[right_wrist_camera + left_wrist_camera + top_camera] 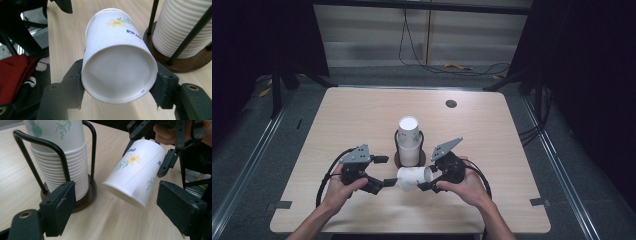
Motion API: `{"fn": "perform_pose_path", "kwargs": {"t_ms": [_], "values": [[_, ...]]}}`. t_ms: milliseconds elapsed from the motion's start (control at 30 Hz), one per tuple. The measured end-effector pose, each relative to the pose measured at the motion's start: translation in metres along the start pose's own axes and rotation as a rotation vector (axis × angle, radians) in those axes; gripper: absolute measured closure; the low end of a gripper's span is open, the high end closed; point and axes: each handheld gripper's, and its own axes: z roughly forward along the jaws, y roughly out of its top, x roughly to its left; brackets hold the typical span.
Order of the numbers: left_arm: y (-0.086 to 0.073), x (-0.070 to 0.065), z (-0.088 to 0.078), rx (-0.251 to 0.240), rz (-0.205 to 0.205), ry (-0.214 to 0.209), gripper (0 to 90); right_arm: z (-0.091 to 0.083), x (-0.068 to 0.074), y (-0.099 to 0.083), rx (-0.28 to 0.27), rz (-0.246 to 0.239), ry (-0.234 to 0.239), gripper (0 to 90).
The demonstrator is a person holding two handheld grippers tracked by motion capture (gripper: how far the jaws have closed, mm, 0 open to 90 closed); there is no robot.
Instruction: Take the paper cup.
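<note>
I have the right gripper [117,82] pinching the paper cup [117,60] on its side, above the worktop [492,130], near the cup stack [408,140]. My left gripper [115,207] stands spread beside it. Next, probably a handover: close left before right lets go.

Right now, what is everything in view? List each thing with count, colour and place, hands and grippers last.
Paper cup: one, white with a flower print, held on its side above the table between the two grippers.
Cup stack: one stack, white, upright in the holder at the table's middle.
Cup holder: one, dark round base with black wire uprights, around the stack.
Table: one, light wood.
Cable port: one, dark, far right of the tabletop.
Cables: several, black, on the floor behind the table.
Left gripper: black, jaws apart beside the cup.
Right gripper: black, clamped on the cup.
</note>
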Motion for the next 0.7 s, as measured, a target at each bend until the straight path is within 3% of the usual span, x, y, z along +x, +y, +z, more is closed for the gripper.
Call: {"fn": "perform_pose_path", "kwargs": {"t_ms": [100,433,700], "values": [[0.001,0.001,-0.004,0.001,-0.013,-0.022,16.0,0.000,-0.001,-0.002,-0.018,0.008,-0.004,37.2],[0.003,0.001,-0.007,-0.035,-0.019,-0.020,15.9,-0.006,-0.001,-0.003,-0.110,0.004,0.004,37.3],[0.005,-0.001,-0.007,-0.048,-0.014,-0.029,15.7,-0.011,-0.002,-0.008,-0.181,0.033,0.021,37.3]]}}
